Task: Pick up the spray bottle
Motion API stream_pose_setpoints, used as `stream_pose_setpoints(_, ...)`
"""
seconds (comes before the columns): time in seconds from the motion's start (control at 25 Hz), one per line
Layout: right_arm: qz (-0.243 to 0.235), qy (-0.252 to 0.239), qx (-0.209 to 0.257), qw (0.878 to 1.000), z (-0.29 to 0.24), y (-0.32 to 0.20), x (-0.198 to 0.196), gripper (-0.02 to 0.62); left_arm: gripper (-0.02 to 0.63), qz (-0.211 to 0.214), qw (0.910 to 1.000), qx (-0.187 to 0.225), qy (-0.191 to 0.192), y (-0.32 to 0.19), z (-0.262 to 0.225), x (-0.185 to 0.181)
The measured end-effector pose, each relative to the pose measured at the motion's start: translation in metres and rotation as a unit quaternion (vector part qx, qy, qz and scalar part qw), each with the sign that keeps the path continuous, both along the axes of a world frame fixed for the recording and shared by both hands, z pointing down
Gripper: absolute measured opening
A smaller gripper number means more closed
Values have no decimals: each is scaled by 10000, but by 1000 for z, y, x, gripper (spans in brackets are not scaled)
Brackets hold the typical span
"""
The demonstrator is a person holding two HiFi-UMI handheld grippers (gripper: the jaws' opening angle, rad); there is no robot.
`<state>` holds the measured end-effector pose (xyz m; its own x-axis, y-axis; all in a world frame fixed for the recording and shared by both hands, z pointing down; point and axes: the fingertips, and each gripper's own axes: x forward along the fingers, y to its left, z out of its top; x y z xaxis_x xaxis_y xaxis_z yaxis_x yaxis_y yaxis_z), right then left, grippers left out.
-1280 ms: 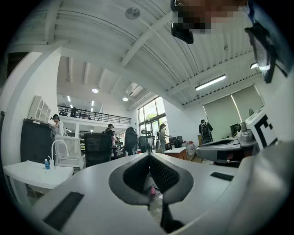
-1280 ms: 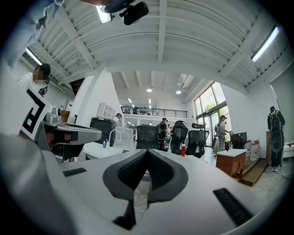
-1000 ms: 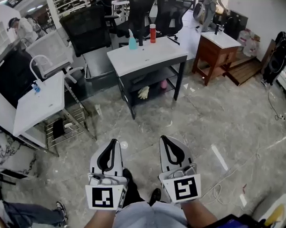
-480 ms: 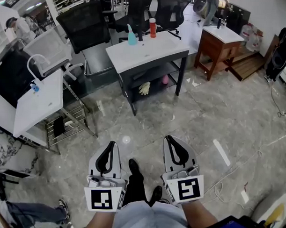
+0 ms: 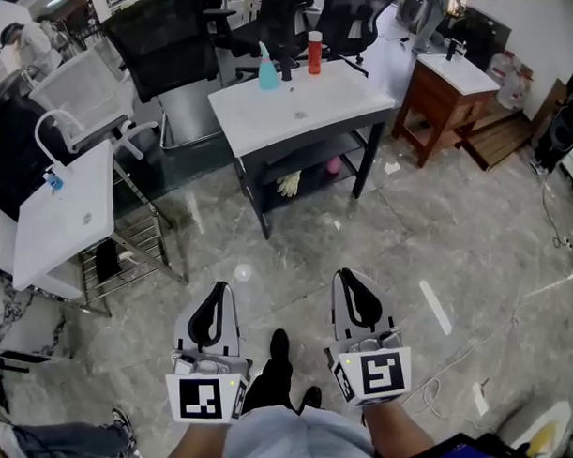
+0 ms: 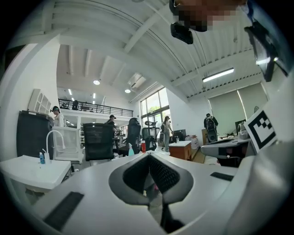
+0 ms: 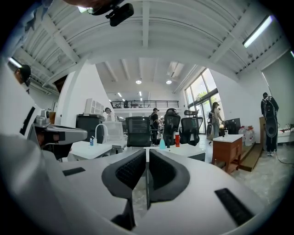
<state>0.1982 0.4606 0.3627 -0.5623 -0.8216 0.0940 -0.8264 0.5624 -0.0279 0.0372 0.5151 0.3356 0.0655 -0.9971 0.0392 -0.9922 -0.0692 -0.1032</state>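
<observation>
Head view has two grippers held level and side by side over the grey marble floor [image 5: 408,237], one in each hand. On the left gripper [image 5: 220,289] the jaws meet at their tips and hold nothing. On the right gripper [image 5: 347,275] the jaws have just been opening; the right gripper view shows a thin slit between the pads, with nothing in it. Two dark shoes [image 5: 279,345] show between the grippers.

Well ahead stands a white-topped washstand [image 5: 281,115] on a dark frame. Two bottles stand at its far edge: the teal spray bottle [image 5: 268,72], upright, and just to its right a red bottle [image 5: 314,51] with a white cap. Neither gripper is near the spray bottle. On the lower shelf lie one pale glove [image 5: 288,184] and one pink object [image 5: 334,165].

Two more washstands flank it: a white one [image 5: 66,220] at the left, carrying one small blue bottle [image 5: 54,180] by its curved tap, and a wooden one [image 5: 451,93] at the right. Three black office chairs [image 5: 171,41] stand behind.
</observation>
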Motion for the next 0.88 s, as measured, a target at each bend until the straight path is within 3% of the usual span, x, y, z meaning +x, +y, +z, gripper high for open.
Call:
stream_pose_setpoints(0.48, 83, 91, 402, 9991, -39, -134, -85, 35, 18, 178, 9992, 362, -26, -144, -37, -85)
stream_pose_setpoints(0.88, 302, 198, 417, 9985, -34, -187, -102, 34, 18, 469, 9984, 309, 50, -207, -24, -100)
